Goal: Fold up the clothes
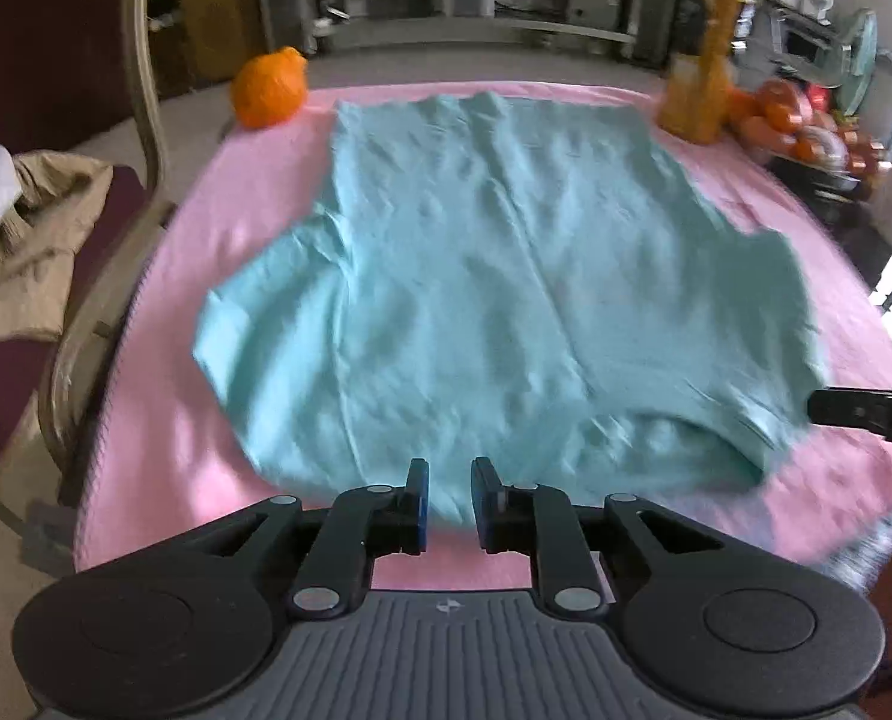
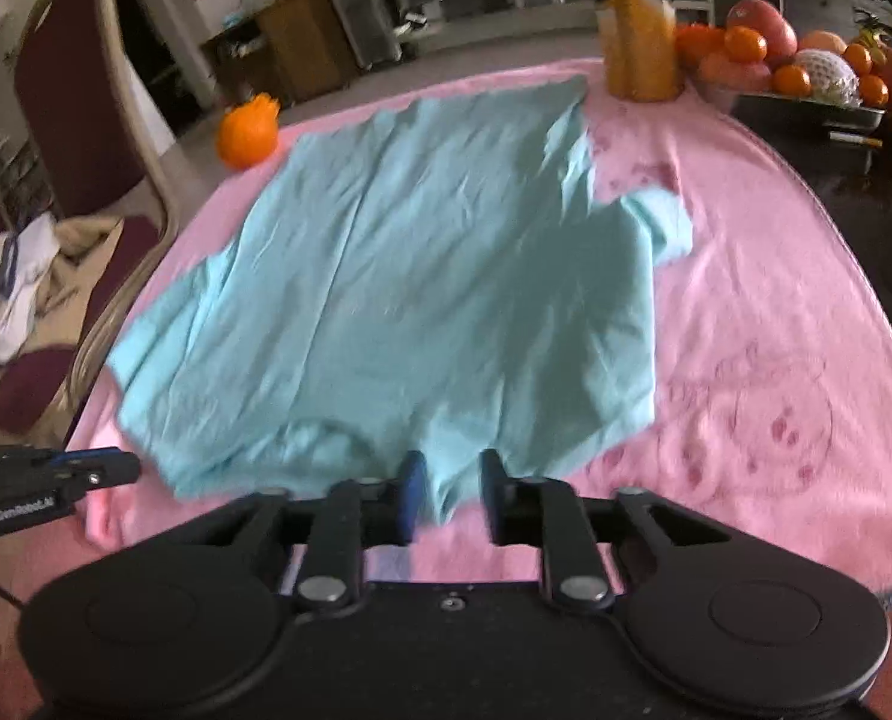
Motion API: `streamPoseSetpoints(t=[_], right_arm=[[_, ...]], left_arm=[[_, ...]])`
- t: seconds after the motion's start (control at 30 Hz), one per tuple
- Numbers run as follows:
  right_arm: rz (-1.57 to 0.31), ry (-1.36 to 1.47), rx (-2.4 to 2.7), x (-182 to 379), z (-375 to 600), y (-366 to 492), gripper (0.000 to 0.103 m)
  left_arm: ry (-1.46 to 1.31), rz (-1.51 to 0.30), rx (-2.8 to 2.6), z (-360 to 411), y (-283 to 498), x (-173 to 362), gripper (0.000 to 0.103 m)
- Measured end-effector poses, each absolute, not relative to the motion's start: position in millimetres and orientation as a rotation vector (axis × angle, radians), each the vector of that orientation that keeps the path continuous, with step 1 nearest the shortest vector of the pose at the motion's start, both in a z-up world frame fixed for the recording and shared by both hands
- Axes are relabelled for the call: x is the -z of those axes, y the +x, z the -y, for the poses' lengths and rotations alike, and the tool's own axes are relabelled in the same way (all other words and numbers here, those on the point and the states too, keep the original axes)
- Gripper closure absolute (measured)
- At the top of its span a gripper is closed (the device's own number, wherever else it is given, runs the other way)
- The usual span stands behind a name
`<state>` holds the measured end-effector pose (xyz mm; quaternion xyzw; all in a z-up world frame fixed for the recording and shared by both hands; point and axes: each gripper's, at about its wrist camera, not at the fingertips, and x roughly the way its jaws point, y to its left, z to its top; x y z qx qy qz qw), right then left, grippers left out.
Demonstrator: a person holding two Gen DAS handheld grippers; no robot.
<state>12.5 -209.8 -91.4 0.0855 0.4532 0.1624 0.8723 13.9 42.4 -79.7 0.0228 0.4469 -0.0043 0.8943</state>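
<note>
shirt: teal shirt (image 1: 494, 276) lies spread on the pink blanket (image 2: 776, 300), collar edge nearest.
left gripper (image 1: 449, 480): slightly parted, grasping nothing.
right gripper (image 2: 451, 474): slightly parted, empty.
technique: pinch both shoulders evenly, then fold.

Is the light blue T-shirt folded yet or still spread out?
Spread out. The light blue T-shirt lies flat on the pink blanket, both sleeves sticking out sideways, no fold across the body.

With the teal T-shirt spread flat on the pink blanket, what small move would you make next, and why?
Probably close both grippers on the near edge of the teal T-shirt. The left gripper and right gripper each sit slightly open at that edge, cloth between the fingers, nothing visibly pinched or lifted yet.
</note>
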Motion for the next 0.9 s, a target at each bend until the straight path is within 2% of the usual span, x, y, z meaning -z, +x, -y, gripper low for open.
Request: streamPoseSetpoints(t=[0.17,0.27,0.33,0.4,0.47,0.63,0.7,0.77,0.9], right_arm=[[-0.988,0.241,-0.346,124.9,199.9,40.9,0.086],[-1.053,0.197,-0.357,130.9,198.7,29.5,0.088],[-1.074,0.231,-0.367,122.9,209.4,21.7,0.087],[-1.023,0.322,-0.352,107.4,232.4,18.2,0.087],[-0.966,0.453,-0.301,94.5,259.2,21.1,0.081],[-0.916,0.768,-0.185,85.3,315.4,46.3,0.080],[-0.936,0.787,-0.133,95.6,324.2,60.2,0.068],[-0.957,0.794,-0.085,109.5,331.6,71.7,0.061],[-0.997,0.826,-0.058,141.3,338.1,93.6,0.061]], left_arm=[[0.102,-1.048,-0.004,-30.7,35.4,119.7,0.086],[0.185,-1.052,-0.017,-29.0,22.1,112.6,0.086],[0.130,-1.069,0.010,-34.4,21.1,102.9,0.091],[0.099,-1.042,0.047,-31.2,23.6,90.3,0.091],[0.086,-1.005,0.099,-17.4,28.3,78.5,0.090],[0.110,-0.976,0.226,31.9,45.9,78.2,0.084],[0.125,-1.003,0.231,45.1,55.5,89.2,0.084],[0.132,-1.037,0.232,51.3,60.7,99.3,0.084],[0.140,-1.069,0.211,43.8,55.7,105.5,0.084]])
